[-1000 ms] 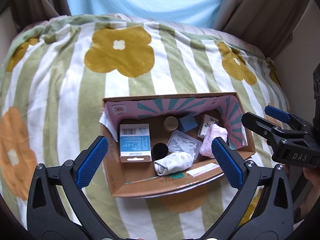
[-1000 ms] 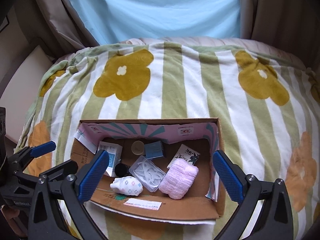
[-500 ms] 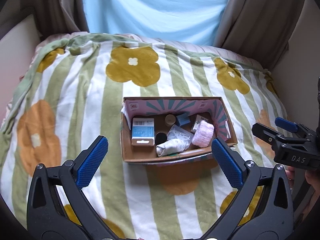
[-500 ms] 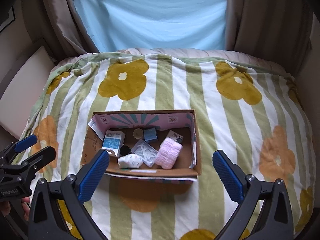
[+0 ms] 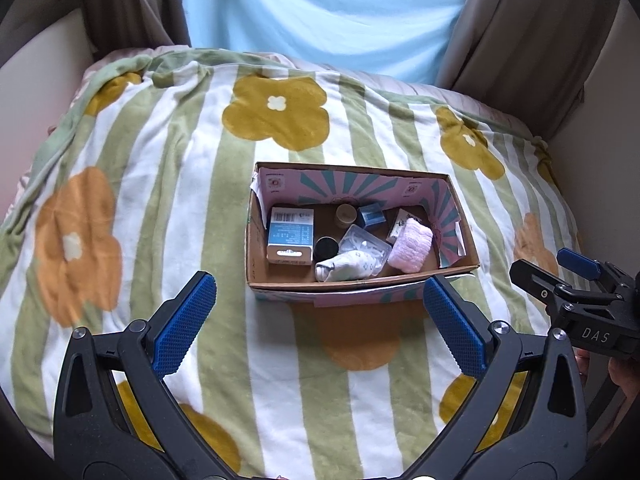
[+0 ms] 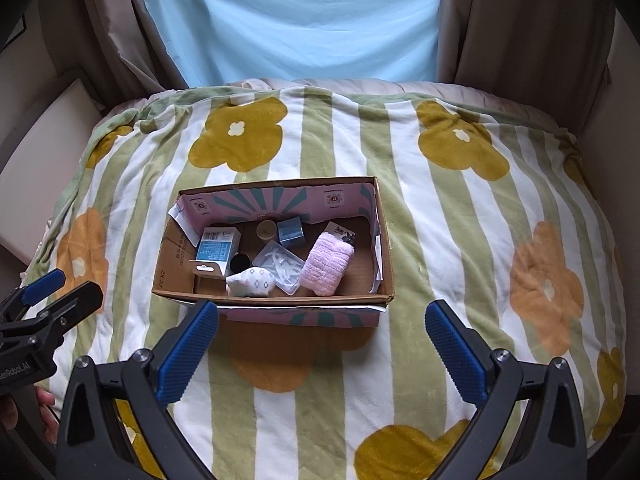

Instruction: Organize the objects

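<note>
Box of small things on the bed, both grippers held back from it.

The cardboard box (image 6: 276,300) sits mid-blanket (image 6: 440,240), straight ahead of both tools, its long axis running across their line of approach. The left gripper (image 5: 320,332) and right gripper (image 6: 322,350) hang empty, jaws spread wide. The pink cloth roll (image 6: 327,266) lies toward the right end, probably nearer the right gripper.

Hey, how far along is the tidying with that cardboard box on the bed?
It looks nearly finished. Done: the pink towel, patterned sock, blue-and-white carton, clear packet and small jars all sit inside the cardboard box. In hand: nothing; the left gripper and right gripper are both open and empty. Left: no loose items show on the blanket.
</note>
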A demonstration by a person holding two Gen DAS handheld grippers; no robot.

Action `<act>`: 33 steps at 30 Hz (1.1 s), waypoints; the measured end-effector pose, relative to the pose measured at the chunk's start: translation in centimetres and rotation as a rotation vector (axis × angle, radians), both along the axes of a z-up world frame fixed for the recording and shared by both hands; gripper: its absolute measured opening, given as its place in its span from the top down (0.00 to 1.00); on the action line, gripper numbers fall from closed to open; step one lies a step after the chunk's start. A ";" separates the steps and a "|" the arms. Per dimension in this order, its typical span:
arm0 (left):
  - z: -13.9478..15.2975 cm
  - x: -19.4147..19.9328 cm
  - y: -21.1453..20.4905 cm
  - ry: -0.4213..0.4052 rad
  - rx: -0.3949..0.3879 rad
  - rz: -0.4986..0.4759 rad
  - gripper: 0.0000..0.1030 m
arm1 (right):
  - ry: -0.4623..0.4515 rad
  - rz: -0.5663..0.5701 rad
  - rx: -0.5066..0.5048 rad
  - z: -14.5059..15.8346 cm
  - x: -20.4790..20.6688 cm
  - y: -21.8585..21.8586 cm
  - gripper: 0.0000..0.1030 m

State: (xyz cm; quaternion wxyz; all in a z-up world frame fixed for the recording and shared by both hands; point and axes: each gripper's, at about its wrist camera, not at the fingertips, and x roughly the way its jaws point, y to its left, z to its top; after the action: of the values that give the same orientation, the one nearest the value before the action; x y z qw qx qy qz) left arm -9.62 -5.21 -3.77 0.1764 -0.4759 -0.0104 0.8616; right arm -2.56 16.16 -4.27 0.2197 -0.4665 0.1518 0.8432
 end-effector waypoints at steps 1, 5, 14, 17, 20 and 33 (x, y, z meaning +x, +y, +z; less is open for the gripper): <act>0.1 0.0 0.0 0.002 0.001 0.001 0.00 | 0.002 0.003 0.002 0.0 -0.1 -0.1 0.01; 0.1 -0.1 -0.1 0.001 0.001 0.002 0.00 | 0.005 0.013 0.010 0.1 -0.2 -0.5 0.01; 0.3 0.0 0.2 0.007 -0.004 -0.005 0.00 | 0.007 0.018 0.005 0.0 -0.5 -0.7 0.01; 0.3 0.0 0.2 0.007 -0.001 -0.006 0.00 | 0.007 0.018 0.005 0.0 -0.5 -0.7 0.01; 0.3 0.0 0.2 0.006 -0.005 -0.006 0.00 | 0.006 0.015 0.003 -0.1 -0.5 -0.7 0.01; 0.2 0.1 0.2 0.006 -0.006 -0.005 0.00 | 0.001 0.007 0.001 -0.5 -0.4 -0.4 0.01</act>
State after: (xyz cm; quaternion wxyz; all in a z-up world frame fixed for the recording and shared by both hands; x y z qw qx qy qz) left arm -9.57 -5.04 -3.57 0.1771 -0.4737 -0.0063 0.8627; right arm -2.92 15.71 -4.73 0.2170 -0.4664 0.1500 0.8443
